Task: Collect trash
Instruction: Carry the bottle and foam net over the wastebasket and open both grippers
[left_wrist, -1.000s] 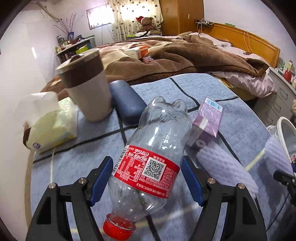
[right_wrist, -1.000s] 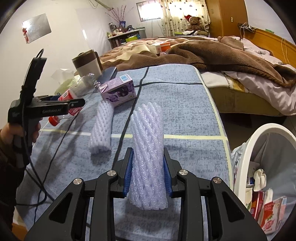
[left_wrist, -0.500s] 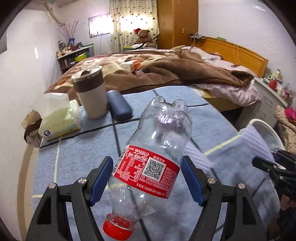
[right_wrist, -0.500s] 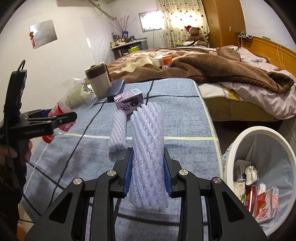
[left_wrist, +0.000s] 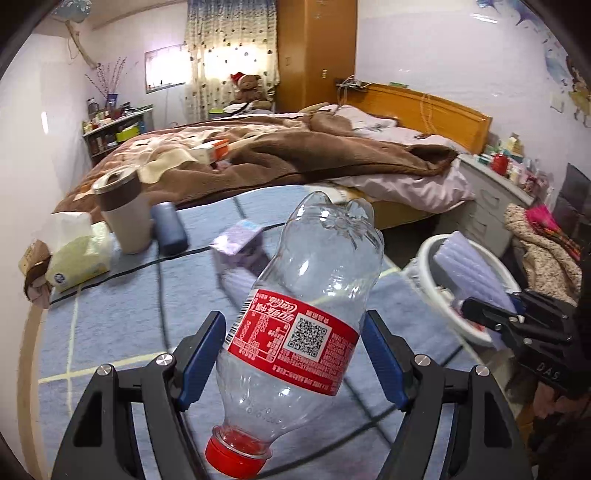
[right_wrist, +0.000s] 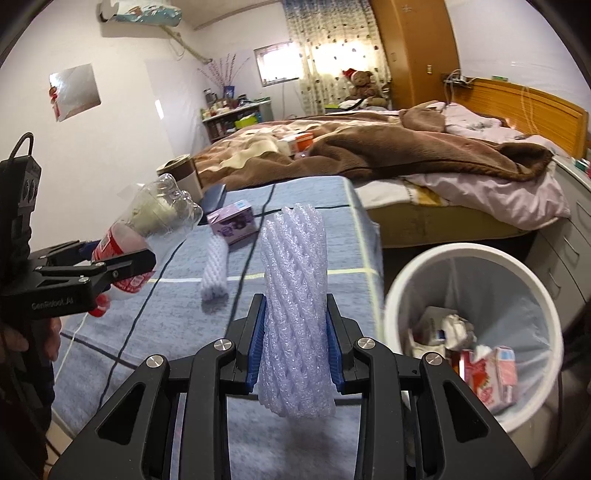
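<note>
My left gripper (left_wrist: 295, 354) is shut on an empty clear plastic bottle (left_wrist: 306, 317) with a red label and red cap, held above the blue-clothed table; it also shows in the right wrist view (right_wrist: 147, 229). My right gripper (right_wrist: 295, 343) is shut on a white foam net sleeve (right_wrist: 295, 306), upright, held at the table's right edge beside the white trash bin (right_wrist: 517, 266). In the left wrist view the sleeve (left_wrist: 469, 269) sits over the bin (left_wrist: 424, 254). A second foam sleeve (right_wrist: 214, 273) and a purple carton (right_wrist: 232, 221) lie on the table.
A lidded cup (left_wrist: 125, 214), a dark blue case (left_wrist: 168, 229) and a tissue pack (left_wrist: 77, 254) stand at the table's far left. The bin holds cartons and crumpled paper (right_wrist: 480, 365). A bed with a brown blanket (left_wrist: 295, 155) lies behind. A black cable (right_wrist: 247, 266) crosses the table.
Both grippers rose and swung right toward the bin. The bottle is lifted higher off the table. The foam sleeve now sits nearer the bin, which shows larger.
</note>
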